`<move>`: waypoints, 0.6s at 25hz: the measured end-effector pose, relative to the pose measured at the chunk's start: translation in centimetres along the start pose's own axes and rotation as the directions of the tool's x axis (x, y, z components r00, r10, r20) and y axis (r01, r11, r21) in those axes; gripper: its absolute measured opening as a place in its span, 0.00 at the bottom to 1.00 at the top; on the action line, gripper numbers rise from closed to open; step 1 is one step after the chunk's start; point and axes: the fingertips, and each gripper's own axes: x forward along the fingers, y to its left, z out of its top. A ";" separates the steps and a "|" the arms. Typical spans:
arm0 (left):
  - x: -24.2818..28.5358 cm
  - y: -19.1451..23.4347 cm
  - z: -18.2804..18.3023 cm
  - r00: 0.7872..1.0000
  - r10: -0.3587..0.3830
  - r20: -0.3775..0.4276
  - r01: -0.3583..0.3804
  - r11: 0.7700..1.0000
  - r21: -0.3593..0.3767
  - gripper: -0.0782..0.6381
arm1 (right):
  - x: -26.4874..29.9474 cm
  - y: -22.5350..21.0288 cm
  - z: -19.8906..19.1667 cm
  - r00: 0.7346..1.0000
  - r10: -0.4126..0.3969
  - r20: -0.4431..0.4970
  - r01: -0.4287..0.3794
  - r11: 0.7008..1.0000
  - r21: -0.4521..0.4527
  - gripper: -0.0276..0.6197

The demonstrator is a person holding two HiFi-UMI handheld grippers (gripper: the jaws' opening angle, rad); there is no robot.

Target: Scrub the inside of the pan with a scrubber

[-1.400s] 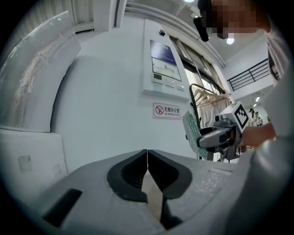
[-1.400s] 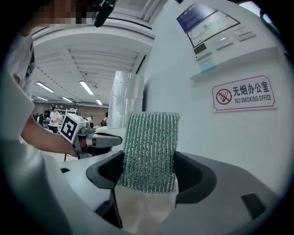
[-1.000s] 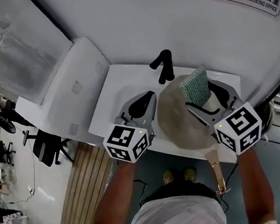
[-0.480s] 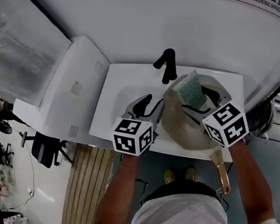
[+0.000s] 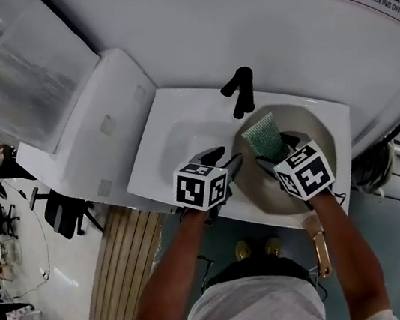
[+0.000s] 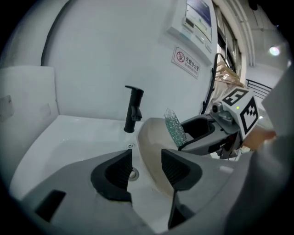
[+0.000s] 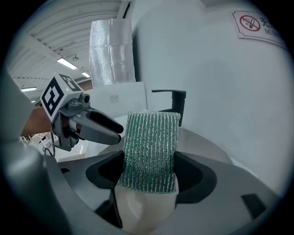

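My right gripper (image 7: 149, 173) clamps the ribbed, glittery green scrubber (image 7: 150, 149) upright over the smooth, round beige pan (image 5: 262, 187), which sits in the glossy white sink (image 5: 174, 138). My left gripper's (image 6: 147, 167) jaws have just been opening and now stand wide, pinching nothing, beside the pan's rim.

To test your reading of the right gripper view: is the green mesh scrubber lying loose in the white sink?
No, the green mesh scrubber is clamped between the right gripper's jaws, over the beige pan.
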 end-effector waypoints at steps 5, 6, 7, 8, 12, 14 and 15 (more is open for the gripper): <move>1.0 0.1 -1.8 0.998 -0.016 -0.068 0.014 0.999 -0.034 0.40 | 2.1 0.5 -1.4 0.998 0.018 -0.064 -0.017 1.000 0.011 0.58; 1.1 0.0 -2.1 0.997 -0.020 -0.079 0.017 0.999 -0.040 0.40 | 2.5 0.5 -1.6 0.997 0.019 -0.073 -0.018 1.000 0.016 0.58; 1.3 0.0 -2.3 0.996 -0.024 -0.090 0.020 0.999 -0.045 0.40 | 2.8 0.5 -1.8 0.997 0.019 -0.081 -0.017 1.000 0.021 0.58; 1.4 0.0 -2.6 0.995 -0.027 -0.100 0.022 0.999 -0.050 0.40 | 3.0 0.5 -1.9 0.996 0.019 -0.088 -0.017 0.999 0.027 0.58; 1.9 0.0 -3.2 0.992 -0.029 -0.125 0.022 0.998 -0.055 0.35 | 4.1 0.3 -2.4 0.994 0.021 -0.111 -0.017 0.999 0.040 0.58; 2.0 -0.1 -3.3 0.991 -0.028 -0.128 0.021 0.998 -0.055 0.32 | 4.6 0.2 -2.6 0.993 0.022 -0.120 -0.017 0.999 0.042 0.58; 2.1 -0.1 -3.3 0.991 -0.029 -0.128 0.022 0.998 -0.057 0.31 | 4.8 0.2 -2.7 0.992 0.022 -0.124 -0.017 0.999 0.044 0.58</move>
